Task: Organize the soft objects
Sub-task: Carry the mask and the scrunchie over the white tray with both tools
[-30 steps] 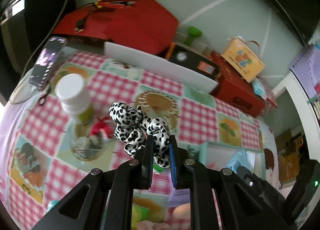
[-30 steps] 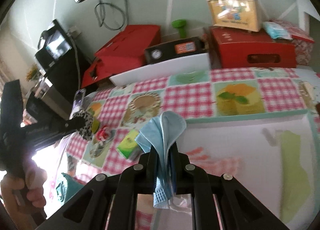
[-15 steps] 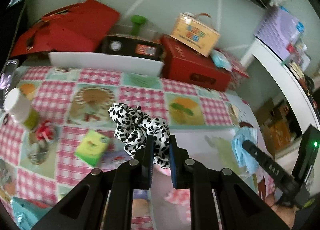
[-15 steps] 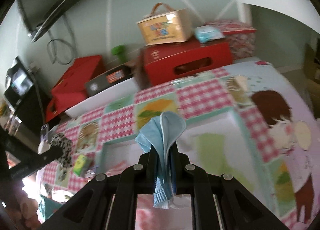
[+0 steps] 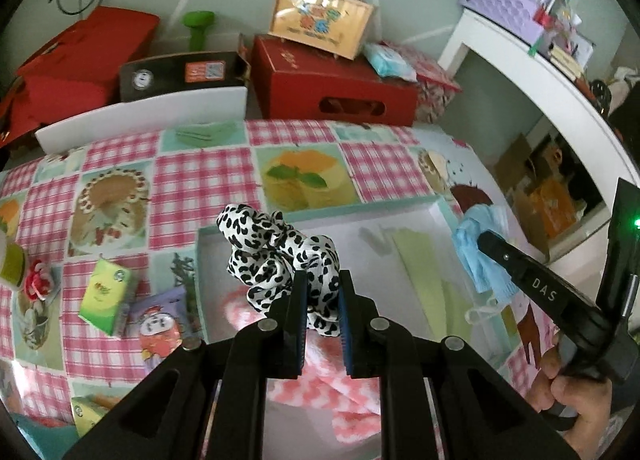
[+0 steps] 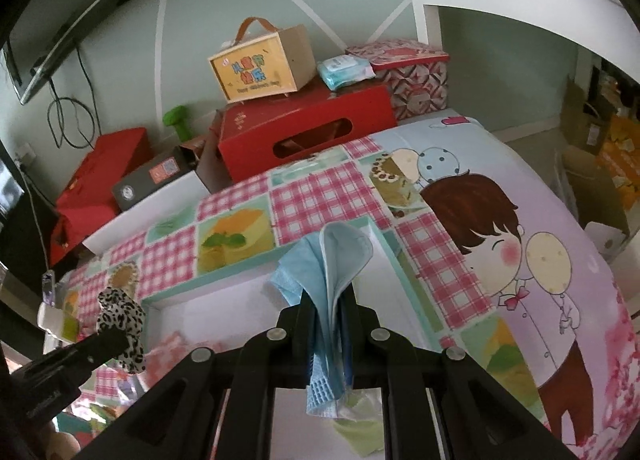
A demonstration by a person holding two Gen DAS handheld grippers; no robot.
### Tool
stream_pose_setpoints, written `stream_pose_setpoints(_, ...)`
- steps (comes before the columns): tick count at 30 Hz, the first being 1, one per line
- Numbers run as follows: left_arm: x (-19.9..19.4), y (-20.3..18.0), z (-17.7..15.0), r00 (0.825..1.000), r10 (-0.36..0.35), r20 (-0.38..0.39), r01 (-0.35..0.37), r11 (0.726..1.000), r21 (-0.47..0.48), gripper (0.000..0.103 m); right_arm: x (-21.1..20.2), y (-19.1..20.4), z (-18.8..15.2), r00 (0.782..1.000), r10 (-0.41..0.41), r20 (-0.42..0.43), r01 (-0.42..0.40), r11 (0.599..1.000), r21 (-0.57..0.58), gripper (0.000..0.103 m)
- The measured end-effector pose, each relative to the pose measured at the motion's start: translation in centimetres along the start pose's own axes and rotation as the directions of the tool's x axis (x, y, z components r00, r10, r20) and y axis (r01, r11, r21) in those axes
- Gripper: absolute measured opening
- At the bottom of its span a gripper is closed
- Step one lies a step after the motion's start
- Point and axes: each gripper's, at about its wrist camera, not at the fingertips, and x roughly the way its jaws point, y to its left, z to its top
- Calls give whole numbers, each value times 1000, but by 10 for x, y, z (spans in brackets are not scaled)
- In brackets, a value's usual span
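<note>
My left gripper [image 5: 322, 292] is shut on a black-and-white spotted scrunchie [image 5: 276, 248] and holds it above the left part of a shallow white box with a teal rim [image 5: 320, 214]. A pink-and-white cloth [image 5: 320, 388] and a light green cloth [image 5: 420, 260] lie in the box. My right gripper [image 6: 329, 312] is shut on a light blue cloth [image 6: 336, 256] and holds it over the box's right end [image 6: 384, 236]. The right gripper and blue cloth [image 5: 480, 256] also show in the left wrist view; the scrunchie [image 6: 120, 320] shows in the right wrist view.
A green tissue pack [image 5: 105, 292], a cartoon packet [image 5: 160, 324] and a small red-and-white item [image 5: 34, 280] lie left of the box on the checked tablecloth. Red boxes [image 5: 332, 88], a wooden handled case [image 5: 320, 20] and a white tray [image 5: 140, 116] stand behind.
Both grippers have swung to the right over the white box, still holding the scrunchie and the blue cloth. The bottle and glass have left the left wrist view.
</note>
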Motion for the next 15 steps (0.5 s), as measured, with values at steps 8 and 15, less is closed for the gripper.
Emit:
stream_pose_setpoints(8, 37, -29, 18, 999, -12, -52, 14, 999, 35, 14, 22, -5, -6, 999, -1, -39, 2, 1000, 17, 12)
stream_pose_setpoints(15, 64, -53, 27, 996, -29, -81, 35, 997, 75, 14, 39, -14, -13, 996, -18, -86, 21, 999, 35, 13)
